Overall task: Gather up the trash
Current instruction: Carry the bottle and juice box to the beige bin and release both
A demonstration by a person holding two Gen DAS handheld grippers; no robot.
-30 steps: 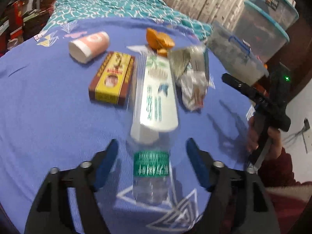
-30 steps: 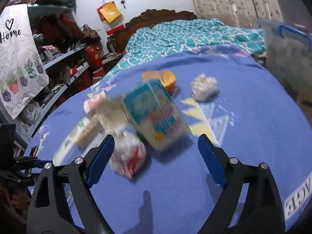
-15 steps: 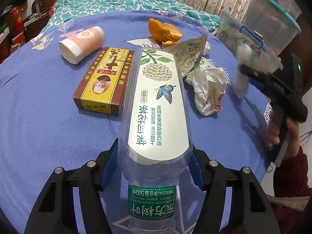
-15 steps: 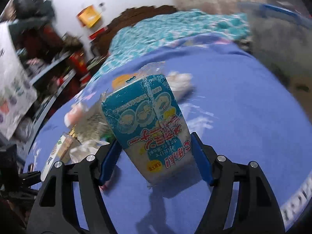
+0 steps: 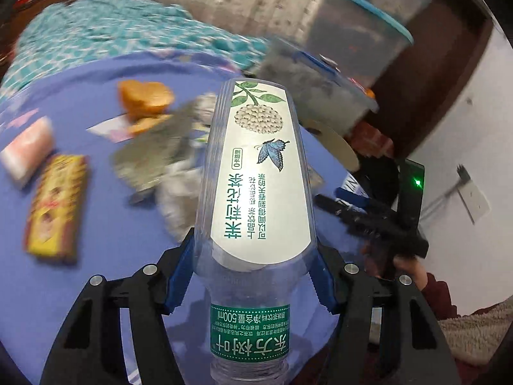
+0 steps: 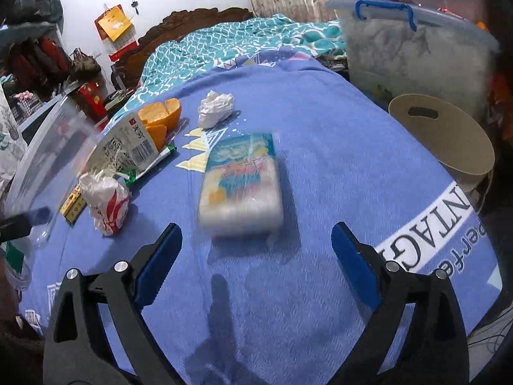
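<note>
My left gripper (image 5: 253,240) is shut on a clear plastic bottle (image 5: 256,166) with a white and green label, held up off the blue blanket (image 5: 105,272). The same bottle (image 6: 48,160) shows at the left edge of the right wrist view. My right gripper (image 6: 256,229) has its jaws opening wide. A blue and white tissue pack (image 6: 240,186) lies blurred on the blanket just ahead, its near end level with the fingertips. The pads do not touch it. The right gripper (image 5: 368,215) also shows in the left wrist view, in a person's hand.
More litter lies on the blanket: orange peel (image 6: 160,115), a crumpled tissue (image 6: 216,109), a red and white wrapper (image 6: 107,205), a barcoded foil packet (image 6: 128,147), a yellow-brown box (image 5: 54,205), a pink cup (image 5: 27,150). A brown paper bag (image 6: 442,134) and clear storage box (image 6: 416,48) stand right.
My left gripper closed on the bottle and lifted it off the blanket. My right gripper gripped and raised the tissue pack, then let go; the pack now lies flat.
</note>
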